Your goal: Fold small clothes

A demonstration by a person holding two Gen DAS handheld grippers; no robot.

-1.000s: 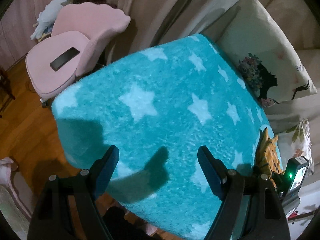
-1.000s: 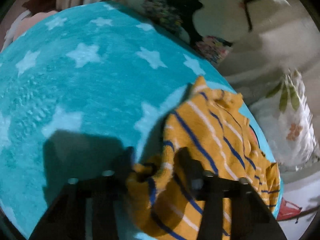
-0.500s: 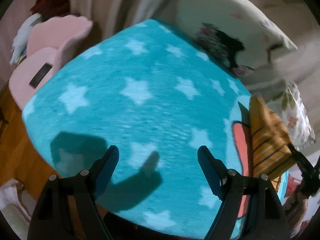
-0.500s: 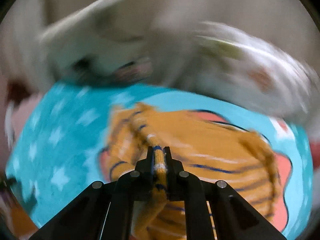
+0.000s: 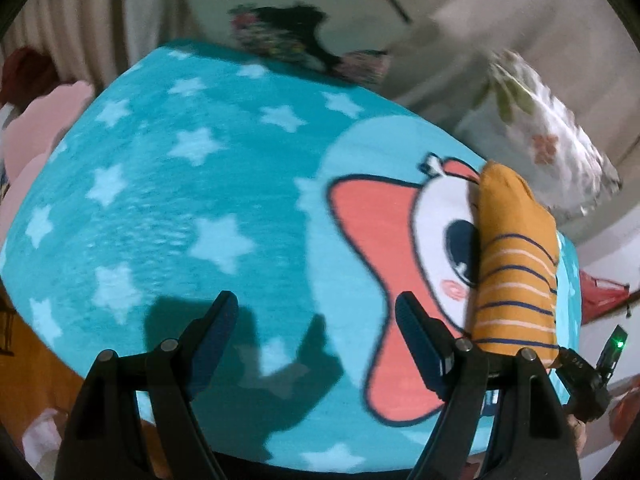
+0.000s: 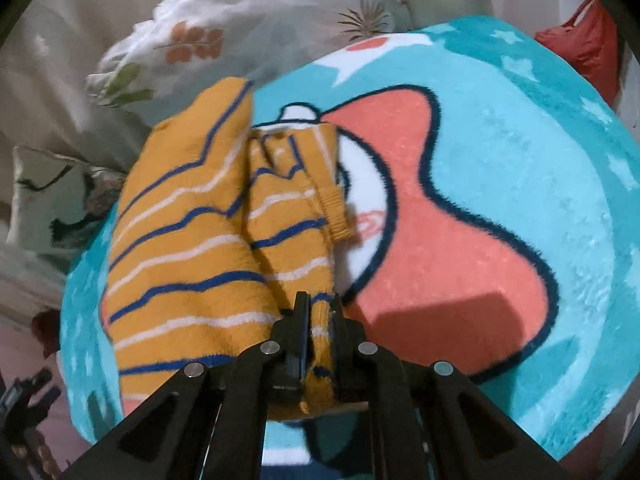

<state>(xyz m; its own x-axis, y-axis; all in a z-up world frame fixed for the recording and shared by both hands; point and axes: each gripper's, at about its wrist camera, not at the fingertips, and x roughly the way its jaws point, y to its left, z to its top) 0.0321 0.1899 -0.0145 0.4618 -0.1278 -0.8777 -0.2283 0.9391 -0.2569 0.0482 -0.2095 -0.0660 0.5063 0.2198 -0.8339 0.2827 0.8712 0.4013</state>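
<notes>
A small mustard-yellow garment (image 6: 188, 240) with blue and white stripes hangs bunched over a teal star-patterned blanket (image 6: 540, 200) with a coral cartoon figure. My right gripper (image 6: 318, 312) is shut on a fold of the garment's edge, lifting it. In the left wrist view the same garment (image 5: 516, 264) hangs at the right, beside the cartoon face, with the right gripper's body below it. My left gripper (image 5: 316, 312) stands open above the blanket (image 5: 160, 208), nothing between its fingers, to the left of the garment.
Floral cushions (image 6: 224, 28) and a cream sofa lie behind the blanket. A pink chair (image 5: 36, 128) sits at the far left. A red bag (image 6: 588, 40) is at the right edge. Wooden floor (image 5: 24, 360) shows below the blanket's left edge.
My right gripper closed on the garment's edge, lifted it and swung with a roll. My left gripper moved right along the blanket, bringing the cartoon figure and garment into view, still open.
</notes>
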